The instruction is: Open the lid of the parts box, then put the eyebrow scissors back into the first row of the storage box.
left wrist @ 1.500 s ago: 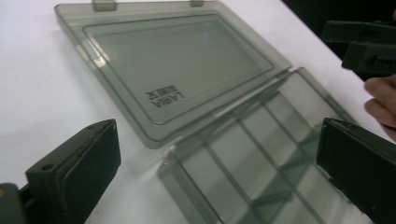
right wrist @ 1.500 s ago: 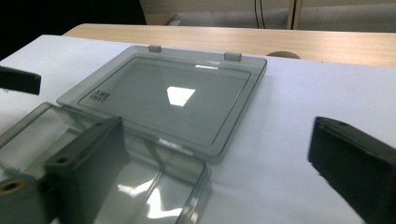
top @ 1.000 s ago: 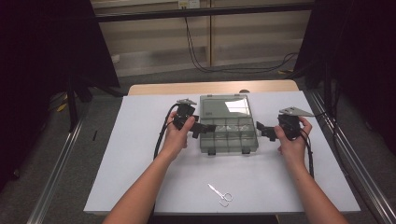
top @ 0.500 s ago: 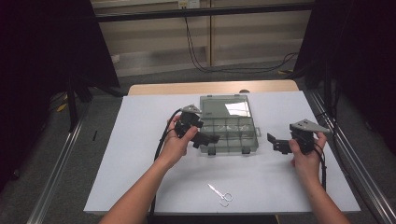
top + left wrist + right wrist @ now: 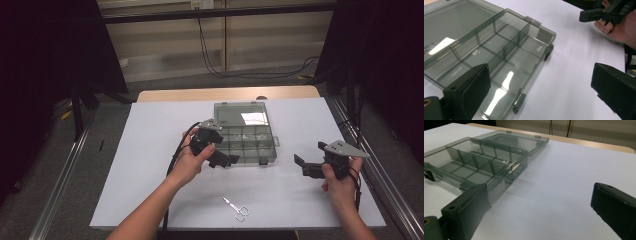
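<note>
White sheeting covers the surface (image 5: 150, 150), with dark curtains at both sides and a pale wall with hanging cables behind. Near the middle lies a smoky clear plastic box (image 5: 245, 142) with its lid folded flat toward the far edge, so the divided tray faces up; every compartment that can be seen looks bare. Its two dark latches hang off the near rim, one of them plain in the left gripper view (image 5: 518, 103). A small pair of scissors (image 5: 236, 208) lies well apart from the box, close to the near edge.

What matters for the next move, as I judge it, is that the box lies directly ahead of the left claw (image 5: 223, 161), whose tip hovers just at the near left corner of the tray. The tray's long axis runs left to right across the surface, so that claw meets a long side almost square on. Its jaws stand wide apart with nothing between them; one jaw hangs over the corner compartment, though whether it touches the rim I cannot tell.

The right claw (image 5: 303, 166) is off to the right of the box, clearly apart from it, pointing back toward its short end. Its jaws also stand wide and hold nothing. The left hand (image 5: 192, 162) is plainly the nearer one.
</note>
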